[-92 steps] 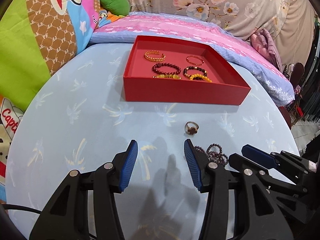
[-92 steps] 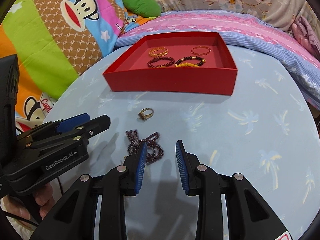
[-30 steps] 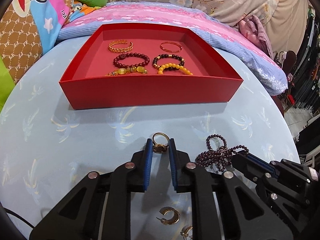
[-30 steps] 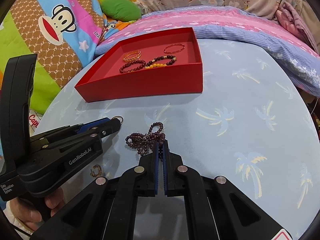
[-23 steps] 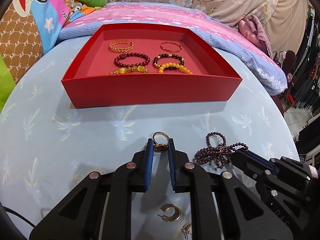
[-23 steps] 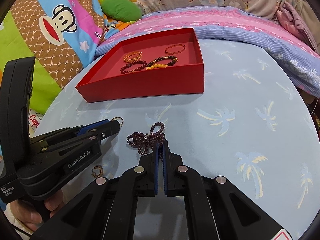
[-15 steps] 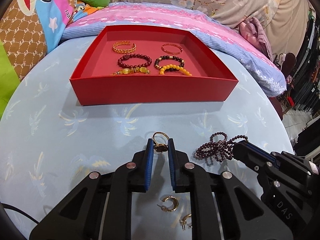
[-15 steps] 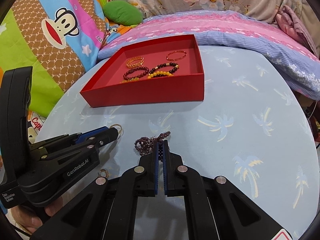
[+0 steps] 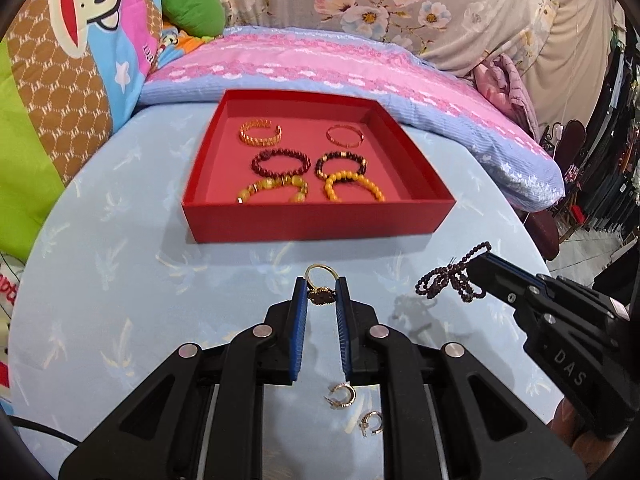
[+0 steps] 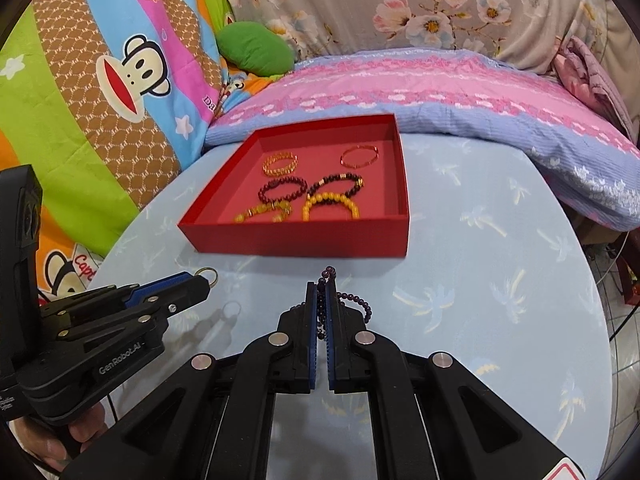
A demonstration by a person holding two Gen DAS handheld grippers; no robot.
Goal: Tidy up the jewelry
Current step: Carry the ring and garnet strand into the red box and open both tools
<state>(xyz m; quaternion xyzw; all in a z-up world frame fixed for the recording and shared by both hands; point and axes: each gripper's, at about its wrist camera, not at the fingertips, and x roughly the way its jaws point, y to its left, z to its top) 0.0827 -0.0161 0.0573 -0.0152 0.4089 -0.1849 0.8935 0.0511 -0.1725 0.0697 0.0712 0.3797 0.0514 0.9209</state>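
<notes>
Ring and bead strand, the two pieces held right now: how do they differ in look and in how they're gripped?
The ring is one rigid gold band with a dark top; the bead strand is a limp, looped string of dark purple beads. The ring sits upright between the left tongs, band poking past the tips; the strand dangles from the right tongs, loops hanging both sides. The left pads stand slightly apart around the ring; the right pads are nearly together. Both are off the tablecloth, short of the red tray.

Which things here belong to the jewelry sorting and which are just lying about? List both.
Part of the job:
- ring, gripped in the left tool
- dark bead string, gripped in the right tool
- two gold earrings on the table
- red tray holding six bracelets

Just lying about:
- green pillow
- monkey-print blanket
- pink and blue quilt
</notes>
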